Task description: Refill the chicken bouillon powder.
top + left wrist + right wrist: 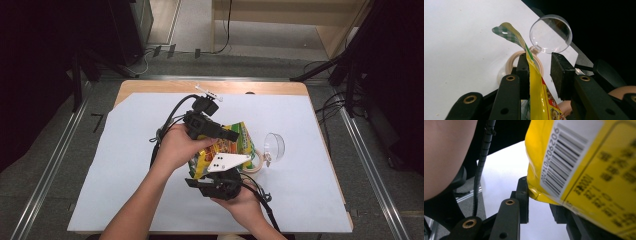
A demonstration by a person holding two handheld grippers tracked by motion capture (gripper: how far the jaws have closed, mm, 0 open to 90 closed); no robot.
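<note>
Dim room w/ dark stands and cables on a grey floor; centre frame, a wooden worktop [150,87] covered by a white sheet.

At frame centre in the high view, two hands hold a yellow snack bag [235,145] up off the sheet betw. them. The left tool [231,134] reaches in from upper left toward the bag's top edge. The right tool [220,176] comes from below, at the bag's bottom edge. The bag's long axis runs roughly lower left to upper right.

Left gripper view: the bag's top seal [534,75] rises edge-on through the jaw gap, lying against the left pad; the right pad stands clear of it, so the jaws are apart, not clamped. Right gripper view: the bag's barcode corner [544,192] sits over the jaw gap, touching the left pad; the right pad is hidden behind the bag, so can't tell if it grips.

Just right of the bag, a tape roll [252,164] and a clear plastic dome [274,147] rest on the sheet.

Judgement: next move hinges on the left tool pinching the seal; it's the nearer one to the top.
</note>
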